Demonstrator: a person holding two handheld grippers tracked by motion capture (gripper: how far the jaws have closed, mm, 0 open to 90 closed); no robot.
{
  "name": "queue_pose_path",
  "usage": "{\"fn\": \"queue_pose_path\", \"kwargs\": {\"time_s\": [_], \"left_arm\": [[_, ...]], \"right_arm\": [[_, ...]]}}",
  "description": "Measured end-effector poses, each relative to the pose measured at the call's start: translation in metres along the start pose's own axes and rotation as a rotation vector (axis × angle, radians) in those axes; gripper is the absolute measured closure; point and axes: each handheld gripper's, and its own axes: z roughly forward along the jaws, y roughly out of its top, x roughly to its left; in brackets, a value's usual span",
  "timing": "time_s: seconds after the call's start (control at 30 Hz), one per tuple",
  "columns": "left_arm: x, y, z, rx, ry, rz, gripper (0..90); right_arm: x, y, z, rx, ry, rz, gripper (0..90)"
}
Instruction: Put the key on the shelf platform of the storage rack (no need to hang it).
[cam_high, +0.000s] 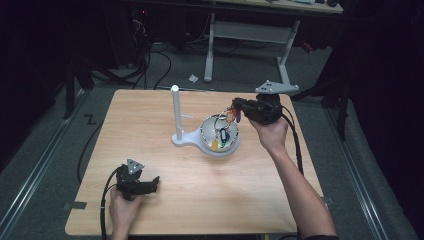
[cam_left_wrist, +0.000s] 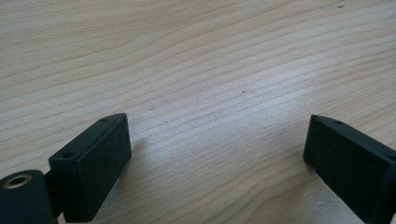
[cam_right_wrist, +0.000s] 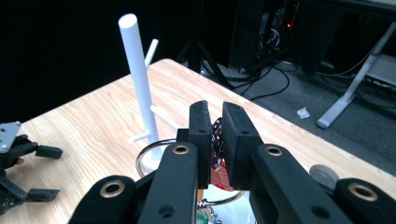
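— Two fingers (cam_right_wrist: 236, 140) of the right gripper (cam_high: 239, 107) pressed on what?

— On an orange key tag (cam_right_wrist: 219, 175), pinched between the pads, its metal ring (cam_right_wrist: 156, 151) hanging just below. High view puts the tag (cam_high: 230, 116) above the far rim of the white bowl (cam_high: 206, 131), where more tags lie.

— Which way from there?

— White stand (cam_high: 176, 112) rises left of the bowl, upright, long axis vertical. Short pegs (cam_right_wrist: 162, 116) stick out sideways from the pole. Pegs lie left of the held tag, near. My read: the ring goes over a peg, so travel is leftward with the ring facing the peg's end.

— Other hand?

— Left gripper (cam_high: 150, 184) rests on the near-left worktop (cam_left_wrist: 196, 60), fingers (cam_left_wrist: 95, 163) spread wide, nothing between. Well apart from the stand; the right is nearer.
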Motion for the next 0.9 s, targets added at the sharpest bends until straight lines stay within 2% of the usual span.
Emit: {"fn": "queue_pose_path", "kwargs": {"time_s": [0.1,0.27,0.3,0.37,0.47,0.6,0.77,0.9], "left_arm": [[0.000,0.000,0.000,-0.001,0.001,-0.001,7.9],[0.000,0.000,0.000,0.000,-0.003,0.004,7.9],[-0.001,0.000,0.000,0.002,0.004,-0.010,7.9],[0.000,0.000,0.000,0.000,-0.004,0.005,7.9],[0.000,0.000,0.000,0.003,0.000,-0.001,7.9],[0.001,0.000,0.000,0.000,-0.006,0.011,8.0],[0.000,0.000,0.000,0.002,-0.001,0.000,7.9],[0.001,0.000,0.000,0.000,-0.006,0.010,8.0]], "right_arm": [[0.000,-0.004,0.005,0.010,-0.006,0.003,83.3],[-0.005,-0.004,0.008,-0.003,-0.007,0.031,83.3],[-0.007,-0.002,0.008,-0.011,-0.014,0.033,83.4],[-0.008,0.001,0.006,-0.020,-0.019,0.033,83.4],[-0.010,0.006,0.004,-0.026,-0.029,0.036,83.4],[-0.012,0.010,0.002,-0.036,-0.036,0.037,83.3],[-0.011,0.003,0.008,-0.009,-0.039,0.032,83.4],[-0.012,-0.005,0.014,0.010,-0.034,0.044,83.3]]}}
